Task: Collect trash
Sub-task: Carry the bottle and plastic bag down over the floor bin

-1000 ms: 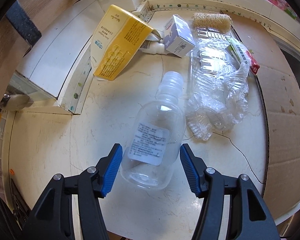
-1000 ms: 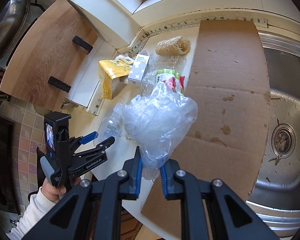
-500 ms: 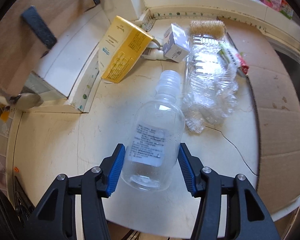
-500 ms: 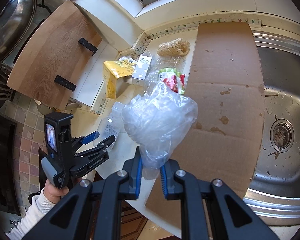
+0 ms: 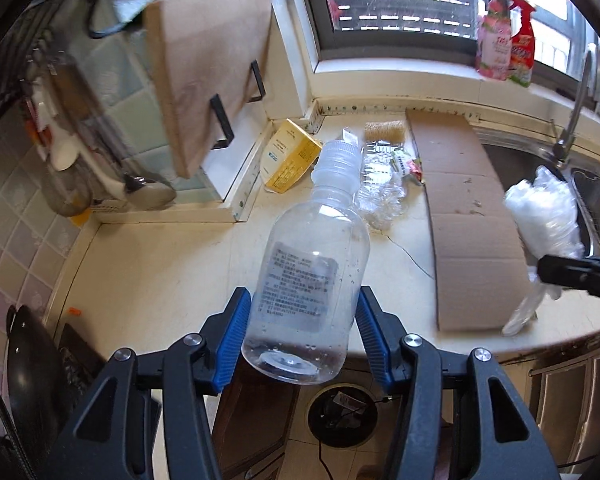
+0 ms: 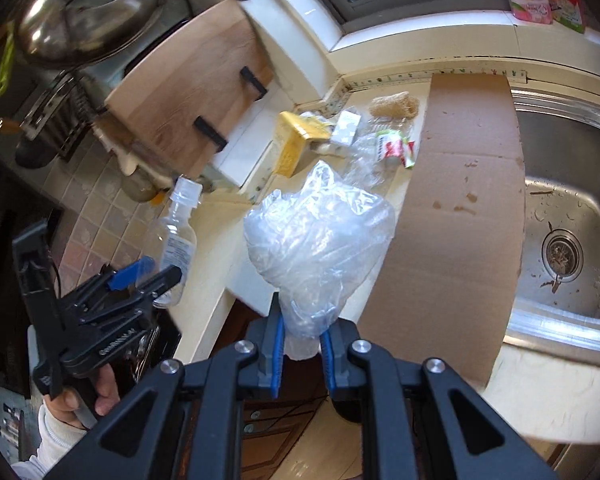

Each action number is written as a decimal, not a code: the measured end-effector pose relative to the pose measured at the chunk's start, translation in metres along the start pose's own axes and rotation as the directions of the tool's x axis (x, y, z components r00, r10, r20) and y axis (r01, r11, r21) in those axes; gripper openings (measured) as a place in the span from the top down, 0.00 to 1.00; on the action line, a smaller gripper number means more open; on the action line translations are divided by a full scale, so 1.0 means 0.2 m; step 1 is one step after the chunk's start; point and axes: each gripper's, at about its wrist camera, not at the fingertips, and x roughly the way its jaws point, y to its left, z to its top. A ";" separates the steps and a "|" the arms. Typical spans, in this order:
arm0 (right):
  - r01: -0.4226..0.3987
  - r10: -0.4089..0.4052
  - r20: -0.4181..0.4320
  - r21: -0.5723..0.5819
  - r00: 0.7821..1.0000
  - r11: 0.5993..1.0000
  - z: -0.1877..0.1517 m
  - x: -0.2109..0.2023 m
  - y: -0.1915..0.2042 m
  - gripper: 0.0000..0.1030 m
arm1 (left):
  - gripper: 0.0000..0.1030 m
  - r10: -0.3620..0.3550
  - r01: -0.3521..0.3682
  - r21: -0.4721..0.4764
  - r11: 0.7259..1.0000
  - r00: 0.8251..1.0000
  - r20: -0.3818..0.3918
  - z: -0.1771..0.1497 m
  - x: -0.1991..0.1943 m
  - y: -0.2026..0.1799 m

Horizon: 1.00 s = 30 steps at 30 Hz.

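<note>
My left gripper (image 5: 302, 336) is shut on a clear plastic bottle (image 5: 308, 280) with a white cap and a printed label, held in the air past the counter's front edge. The bottle also shows in the right wrist view (image 6: 176, 240), in the left gripper (image 6: 148, 276). My right gripper (image 6: 300, 340) is shut on a crumpled clear plastic bag (image 6: 316, 236), also off the counter; the bag shows at the right of the left wrist view (image 5: 544, 216). On the counter lie a yellow carton (image 5: 288, 156), a crushed clear bottle (image 5: 380, 184) and a small white box (image 6: 346, 128).
A flat cardboard sheet (image 5: 468, 216) covers the counter beside the steel sink (image 6: 564, 216). A wooden cutting board (image 5: 208, 76) leans at the back left. A loofah (image 5: 384, 128) lies by the wall. A round bin (image 5: 340, 416) stands on the floor below the bottle.
My left gripper has lifted the bottle off the counter and drawn it back past the edge. My right gripper has pulled back and up with the bag.
</note>
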 end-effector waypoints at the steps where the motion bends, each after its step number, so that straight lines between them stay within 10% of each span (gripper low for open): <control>1: -0.005 0.005 -0.008 -0.011 1.000 1.000 -0.07 -0.02 0.05 0.85 | 0.50 -0.007 0.007 -0.006 1.000 1.000 0.005 -0.06 -0.06 0.02; 15: -0.006 -0.019 -0.226 -0.111 0.974 0.994 -0.84 0.16 0.38 0.85 | 0.50 -0.089 0.077 -0.134 0.988 0.992 -0.093 -0.96 -0.23 0.18; 30: 0.095 -0.121 -0.525 -0.076 0.843 0.993 -1.19 0.99 0.05 0.85 | 0.49 -0.229 0.105 -0.328 0.939 0.902 -0.365 -1.69 0.59 0.10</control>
